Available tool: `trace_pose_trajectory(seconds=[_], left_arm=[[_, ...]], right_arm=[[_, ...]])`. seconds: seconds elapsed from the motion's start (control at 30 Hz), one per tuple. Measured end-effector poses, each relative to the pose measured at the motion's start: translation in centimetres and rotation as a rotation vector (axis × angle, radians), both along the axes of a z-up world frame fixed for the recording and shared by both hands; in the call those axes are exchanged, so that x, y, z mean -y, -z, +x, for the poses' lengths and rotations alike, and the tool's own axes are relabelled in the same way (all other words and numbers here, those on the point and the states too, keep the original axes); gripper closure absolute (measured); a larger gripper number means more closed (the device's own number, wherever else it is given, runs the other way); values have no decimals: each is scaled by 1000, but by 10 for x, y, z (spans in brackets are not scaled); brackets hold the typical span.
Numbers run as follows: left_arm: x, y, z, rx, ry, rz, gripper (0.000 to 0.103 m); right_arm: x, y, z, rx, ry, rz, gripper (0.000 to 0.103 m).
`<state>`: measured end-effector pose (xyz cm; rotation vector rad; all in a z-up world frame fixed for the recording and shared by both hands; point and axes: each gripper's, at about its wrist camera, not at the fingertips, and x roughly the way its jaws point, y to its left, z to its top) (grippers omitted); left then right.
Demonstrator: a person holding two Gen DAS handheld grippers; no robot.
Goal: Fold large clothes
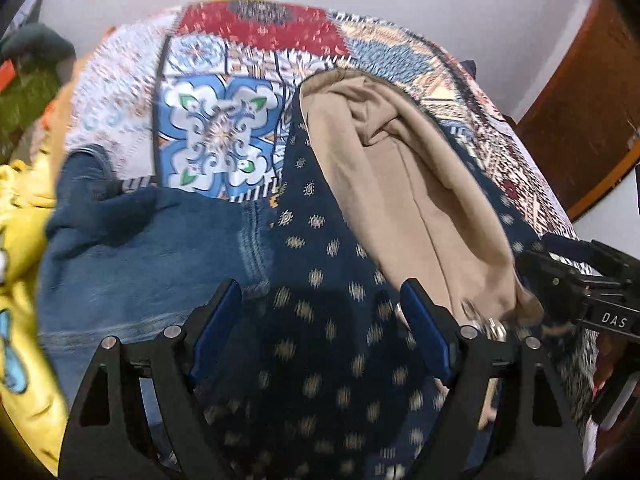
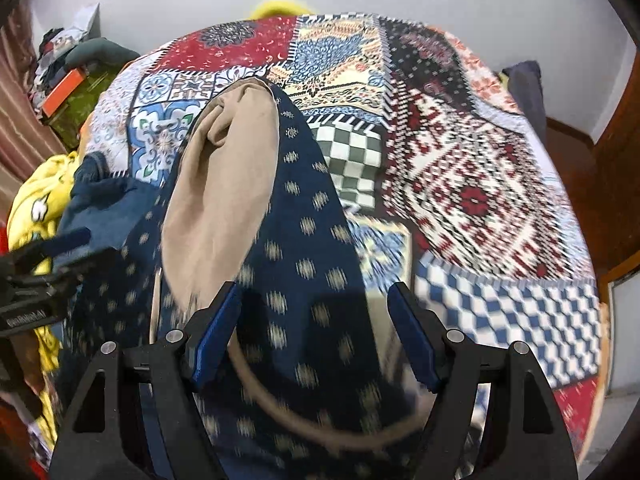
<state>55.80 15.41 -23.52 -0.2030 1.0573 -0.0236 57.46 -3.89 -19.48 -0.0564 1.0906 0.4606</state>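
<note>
A large navy garment with small cream motifs (image 1: 320, 292) lies on the bed, its beige lining (image 1: 404, 184) turned up along the middle. It also shows in the right wrist view (image 2: 304, 224), with the lining (image 2: 224, 192) to the left. My left gripper (image 1: 322, 300) is open just above the navy cloth, holding nothing. My right gripper (image 2: 314, 304) is open over the garment's near part, beside a beige neckline trim (image 2: 280, 412). The right gripper shows at the right edge of the left wrist view (image 1: 576, 284); the left one shows at the left edge of the right wrist view (image 2: 36, 276).
A patchwork bedspread (image 2: 460, 184) covers the bed. Blue jeans (image 1: 132, 248) lie to the left of the garment, yellow printed cloth (image 1: 20, 248) further left. A cluttered green-topped stand (image 2: 80, 100) is at the far left. A wooden frame (image 1: 580, 112) stands at right.
</note>
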Motion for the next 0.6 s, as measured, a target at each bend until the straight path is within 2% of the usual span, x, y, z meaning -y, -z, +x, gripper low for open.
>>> trace_pose_trajectory(seconds=[0.1, 0.2, 0.27, 0.3, 0.33, 0.37, 0.4, 0.43, 0.5, 0.53, 0.57, 0.6], left_arm=[[1, 19, 20, -48, -16, 8, 22], [0, 32, 32, -67, -46, -7, 22], [-1, 37, 35, -62, -56, -18, 28], [-1, 40, 36, -66, -55, -20, 42], [1, 44, 37, -78, -48, -32, 52], [2, 45, 36, -75, -47, -46, 56], [3, 43, 34, -65, -50, -51, 65], [6, 40, 32, -55, -54, -34, 75], [14, 31, 27, -39, -34, 33, 88], [17, 26, 26, -28, -21, 65, 90], [21, 18, 22, -12, -6, 95, 91], [24, 7, 16, 11, 10, 118, 91]], right_arm=[[-7, 14, 21, -54, 27, 22, 31], [-11, 19, 29, -43, 37, 3, 31], [-16, 20, 28, -17, 12, -29, 35], [-19, 20, 26, -2, -4, -46, 37], [-21, 20, 23, 13, -17, -57, 43], [-22, 19, 20, 24, -24, -63, 51], [-23, 18, 17, 34, -30, -63, 56], [-24, 16, 12, 43, -37, -68, 64], [-24, 12, 4, 66, -39, -98, 74], [-23, 11, 3, 70, -39, -106, 87], [-19, 7, -2, 56, -44, -76, 94], [-15, 4, -2, 49, -37, -53, 95]])
